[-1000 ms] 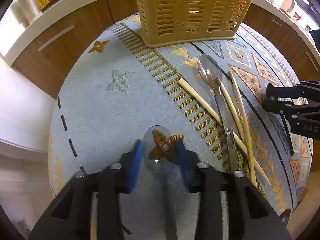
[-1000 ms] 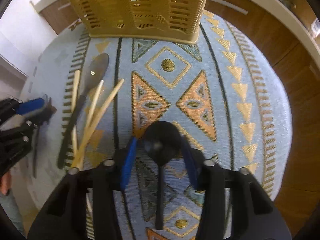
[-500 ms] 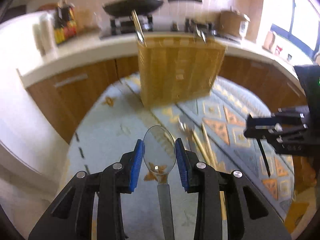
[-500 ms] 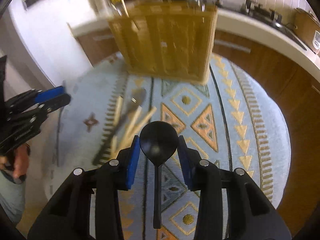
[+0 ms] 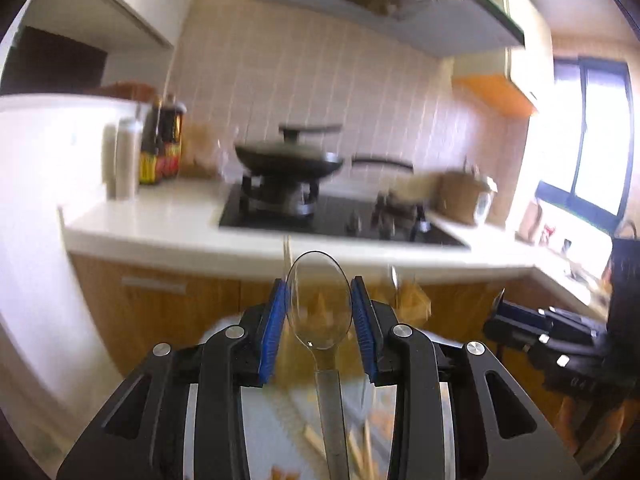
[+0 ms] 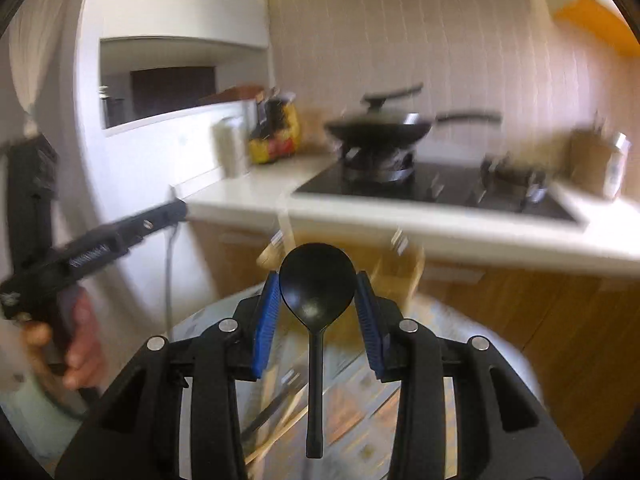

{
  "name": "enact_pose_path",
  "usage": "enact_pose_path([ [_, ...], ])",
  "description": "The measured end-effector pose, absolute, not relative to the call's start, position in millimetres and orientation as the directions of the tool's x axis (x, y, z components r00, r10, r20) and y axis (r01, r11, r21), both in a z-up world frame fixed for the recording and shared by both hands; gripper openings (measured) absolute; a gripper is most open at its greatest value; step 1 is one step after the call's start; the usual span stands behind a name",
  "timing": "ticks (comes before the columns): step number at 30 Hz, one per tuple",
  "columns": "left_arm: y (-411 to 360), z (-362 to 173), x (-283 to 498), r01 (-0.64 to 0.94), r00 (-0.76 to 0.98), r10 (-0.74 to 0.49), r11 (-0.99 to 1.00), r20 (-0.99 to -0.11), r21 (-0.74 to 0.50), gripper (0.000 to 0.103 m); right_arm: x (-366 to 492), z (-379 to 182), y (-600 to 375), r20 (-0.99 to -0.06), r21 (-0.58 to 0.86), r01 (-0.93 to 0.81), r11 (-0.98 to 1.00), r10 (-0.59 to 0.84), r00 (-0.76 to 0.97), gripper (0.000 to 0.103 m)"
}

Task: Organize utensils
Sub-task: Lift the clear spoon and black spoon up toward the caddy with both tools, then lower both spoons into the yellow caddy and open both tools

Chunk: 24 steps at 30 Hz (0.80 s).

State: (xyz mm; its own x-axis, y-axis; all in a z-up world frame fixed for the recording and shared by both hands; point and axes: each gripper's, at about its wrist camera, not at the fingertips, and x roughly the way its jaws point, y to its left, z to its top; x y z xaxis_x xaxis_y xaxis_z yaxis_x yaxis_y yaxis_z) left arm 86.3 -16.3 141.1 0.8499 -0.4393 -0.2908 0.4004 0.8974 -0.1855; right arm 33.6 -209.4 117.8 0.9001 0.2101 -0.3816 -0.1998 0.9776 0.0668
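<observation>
A clear plastic spoon (image 5: 319, 304) is clamped by its bowl between the blue pads of the left tongs (image 5: 319, 320), its handle pointing back toward the camera. A black spoon (image 6: 317, 280) is gripped the same way in the right tongs (image 6: 317, 308). Both are held raised above the patterned tabletop (image 6: 352, 420), where chopsticks (image 6: 276, 436) are blurred. A wok (image 5: 289, 162) is seen on the stove beyond.
</observation>
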Motion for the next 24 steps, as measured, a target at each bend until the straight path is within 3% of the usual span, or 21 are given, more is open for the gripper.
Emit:
enact_pose_path([
  [11, -52, 161, 167, 0.328, 0.922, -0.37, 0.904, -0.116, -0.274, 0.031, 122, 142, -215, -0.13, 0.097, -0.131, 0.987, 0.143, 0.981, 0.035],
  [14, -51, 155, 179, 0.31, 0.937, -0.341, 0.913, -0.079, -0.265, 0.031, 149, 130, -210, -0.131, 0.084, -0.115, 0.99, 0.126, 0.983, 0.035],
  [24, -63, 119, 202, 0.277, 0.948, -0.301, 0.939, -0.101, -0.203, 0.031, 186, 85, -197, -0.165, 0.023, -0.109, 0.994, 0.112, 0.98, 0.035],
])
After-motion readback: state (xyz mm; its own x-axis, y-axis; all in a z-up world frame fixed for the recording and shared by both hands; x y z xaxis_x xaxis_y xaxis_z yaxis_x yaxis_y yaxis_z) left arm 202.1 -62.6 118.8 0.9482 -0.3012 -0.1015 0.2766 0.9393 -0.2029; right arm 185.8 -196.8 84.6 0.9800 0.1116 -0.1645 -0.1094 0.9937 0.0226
